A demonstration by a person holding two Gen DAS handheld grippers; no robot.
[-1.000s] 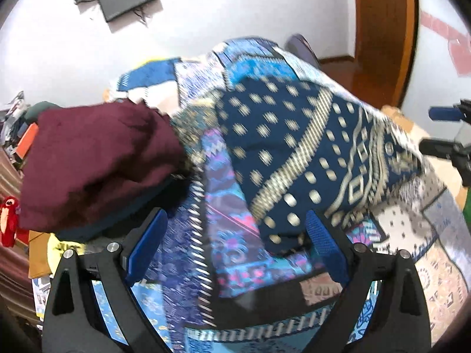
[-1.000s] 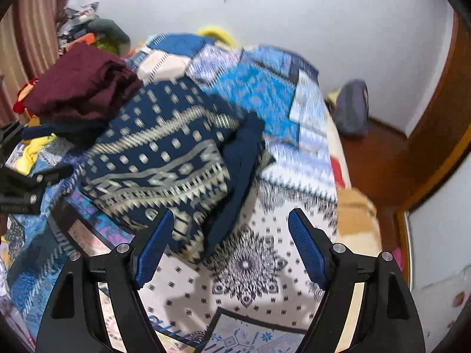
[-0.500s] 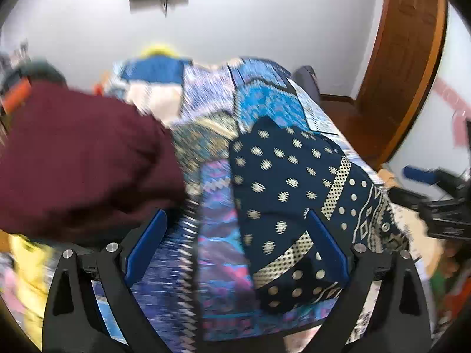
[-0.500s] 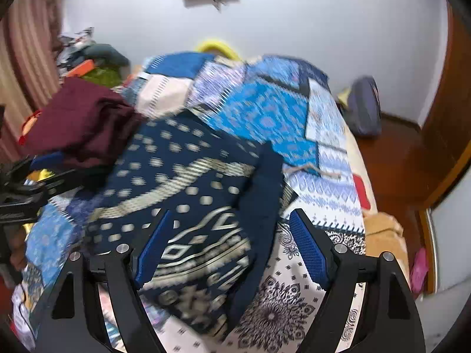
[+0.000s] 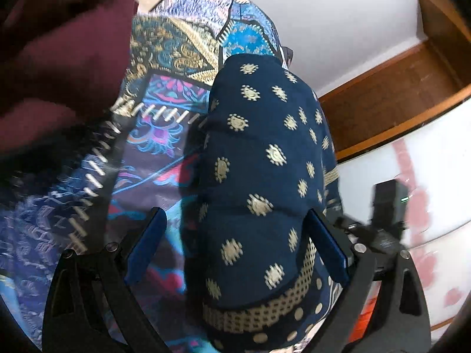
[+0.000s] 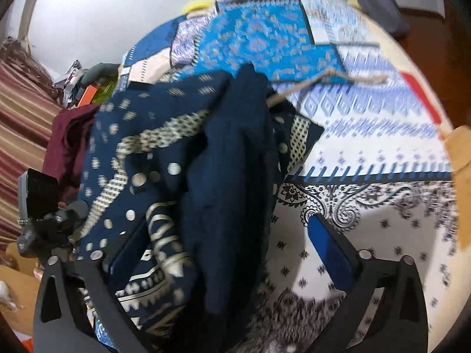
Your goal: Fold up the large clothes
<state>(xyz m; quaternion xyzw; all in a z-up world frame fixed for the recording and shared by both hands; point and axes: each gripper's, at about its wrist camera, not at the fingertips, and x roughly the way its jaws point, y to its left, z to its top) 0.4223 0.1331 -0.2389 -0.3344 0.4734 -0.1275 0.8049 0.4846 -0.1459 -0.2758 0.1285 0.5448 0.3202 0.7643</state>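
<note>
Working both grippers at the navy printed garment point(image 5: 259, 176) on the patchwork bedspread point(image 6: 368, 153).

I see my left gripper point(image 5: 235, 250) and right gripper point(image 6: 226, 253) both spread wide, fabric bunched between the fingers, nothing pinched. Maroon cloth point(image 5: 59, 44) lies beside it.

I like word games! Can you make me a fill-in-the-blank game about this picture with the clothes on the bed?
1. The navy cloth has ____ coloured dots and bands.
2. The cloth lies between the fingers of the left gripper and the right gripper, and both are ____.
3. The pile beside the navy cloth is coloured ____.
4. Everything lies on a patchwork ____.

Missing words: gold; open; maroon; bedspread
</note>
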